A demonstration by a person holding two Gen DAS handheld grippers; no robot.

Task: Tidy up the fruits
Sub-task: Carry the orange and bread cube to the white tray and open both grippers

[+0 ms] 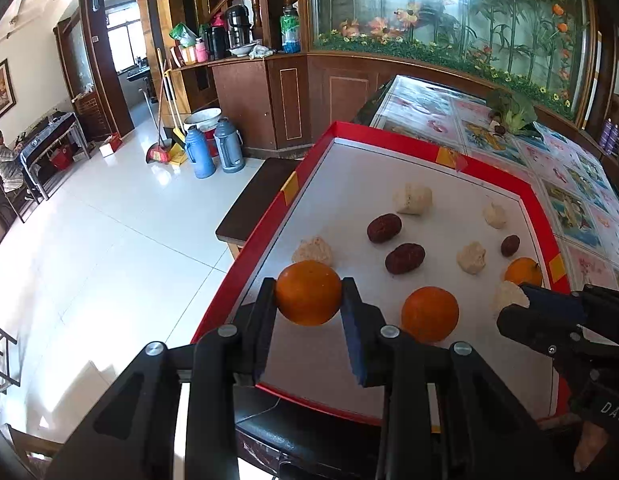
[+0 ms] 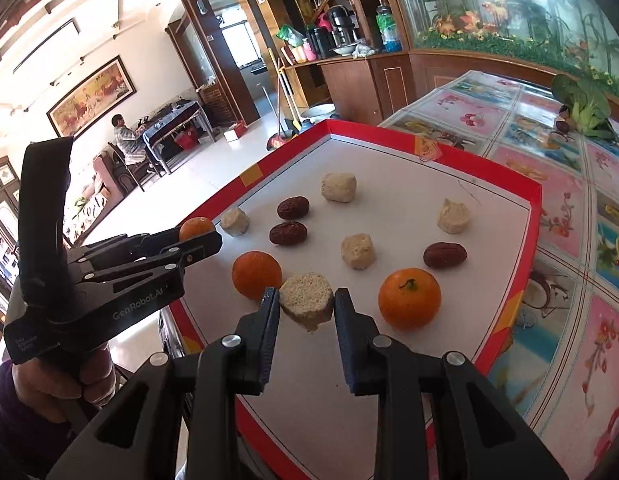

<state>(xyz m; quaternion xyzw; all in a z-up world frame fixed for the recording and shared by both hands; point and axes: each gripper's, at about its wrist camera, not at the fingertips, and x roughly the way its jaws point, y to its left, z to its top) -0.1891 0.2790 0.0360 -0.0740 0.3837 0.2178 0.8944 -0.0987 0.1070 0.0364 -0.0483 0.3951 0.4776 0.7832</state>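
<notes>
An orange [image 1: 308, 293] is held between the pads of the left gripper [image 1: 309, 300], clear of the tray floor near the left rim. A pale, crumbly chunk [image 2: 306, 305] is clamped in the right gripper [image 2: 307, 304] and carried just above the white surface of the red-rimmed tray [image 2: 521, 240].

Just beyond the held pieces, two more oranges rest on the tray, one [image 2: 256, 275] to the left of the chunk and one with its stem up [image 2: 409, 298] to the right.

Further out, three dark red dates are seen (two [image 2: 293, 207] [image 2: 288, 233] close together, one [image 2: 444, 255] apart to the right), and four other pale chunks are scattered among them, the farthest [image 2: 338, 187] near the back.

Sorting by kind seems to be under way, with little grouped so far. For the step in hand to go well, each held piece should be lowered until it touches the floor before the fingers are spread, so the orange cannot roll. The orange is best set beside its fellows, the chunk beside another chunk, and the neighbouring fruit should not be nudged on approach.
</notes>
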